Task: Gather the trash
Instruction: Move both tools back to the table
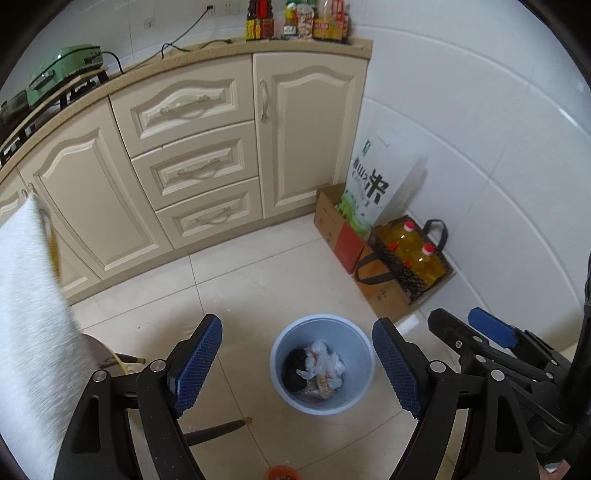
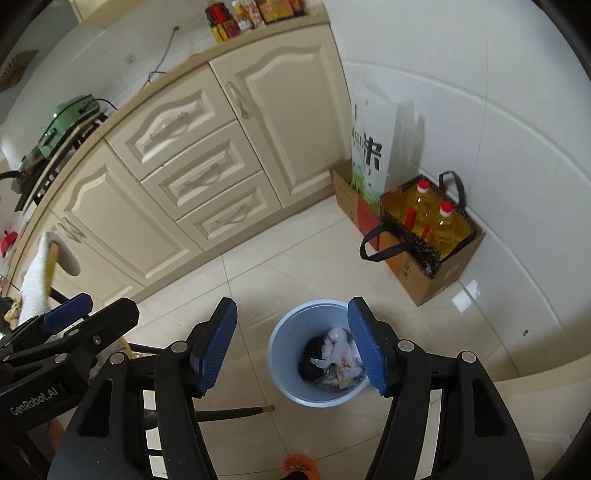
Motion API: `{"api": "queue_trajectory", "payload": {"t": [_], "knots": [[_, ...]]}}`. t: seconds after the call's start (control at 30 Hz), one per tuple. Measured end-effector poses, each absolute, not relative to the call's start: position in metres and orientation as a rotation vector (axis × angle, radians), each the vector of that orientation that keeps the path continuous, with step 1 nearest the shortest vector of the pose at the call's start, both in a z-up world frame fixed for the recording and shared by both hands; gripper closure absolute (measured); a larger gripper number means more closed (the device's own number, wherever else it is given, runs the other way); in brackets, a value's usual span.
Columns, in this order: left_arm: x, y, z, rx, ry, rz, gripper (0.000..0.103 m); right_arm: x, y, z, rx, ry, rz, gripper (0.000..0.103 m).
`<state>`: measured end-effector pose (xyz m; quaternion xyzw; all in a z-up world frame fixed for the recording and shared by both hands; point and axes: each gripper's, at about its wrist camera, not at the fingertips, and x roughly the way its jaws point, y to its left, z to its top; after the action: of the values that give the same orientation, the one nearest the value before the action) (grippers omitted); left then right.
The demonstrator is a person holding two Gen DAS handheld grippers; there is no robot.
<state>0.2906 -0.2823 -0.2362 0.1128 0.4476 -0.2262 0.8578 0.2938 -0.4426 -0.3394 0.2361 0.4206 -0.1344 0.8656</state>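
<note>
In the left wrist view the left gripper [image 1: 297,363] hangs wide open and empty above the light-blue trash bin [image 1: 321,363] holding crumpled plastic bags [image 1: 325,363], while in the right wrist view the right gripper [image 2: 291,347], equally spread and empty, hovers over that bin [image 2: 284,350] on the tiled floor [image 2: 295,258].

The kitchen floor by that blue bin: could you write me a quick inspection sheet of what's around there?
Surface: pale tiled floor, a little dusty.
Job's things: blue bin standing upright on the floor, holding crumpled white plastic and dark trash.
Clutter: rice bag leaning in the corner, bag of oil bottles on cardboard boxes, dark stick lying on the floor.
Grippers: left gripper and right gripper both open, empty, above the bin.
Cables: black cord running from a wall socket along the countertop.
Surroundings: cream cabinets, green appliance, sauce bottles, white tiled wall.
</note>
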Motion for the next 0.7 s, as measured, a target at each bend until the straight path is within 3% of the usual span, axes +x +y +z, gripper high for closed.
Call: {"api": "queue_trajectory", "payload": {"t": [0.37,0.7], "knots": [[0.192,-0.195,-0.14,0.169,0.774,-0.511,0.02,0.248,-0.386,-0.24,0.423,0.749,-0.263,0.035],[0.105,-0.048,-0.063,0.06,0.56,-0.428,0.008,0.233,-0.284,-0.161,0.321,0.609,-0.138,0.025]]}}
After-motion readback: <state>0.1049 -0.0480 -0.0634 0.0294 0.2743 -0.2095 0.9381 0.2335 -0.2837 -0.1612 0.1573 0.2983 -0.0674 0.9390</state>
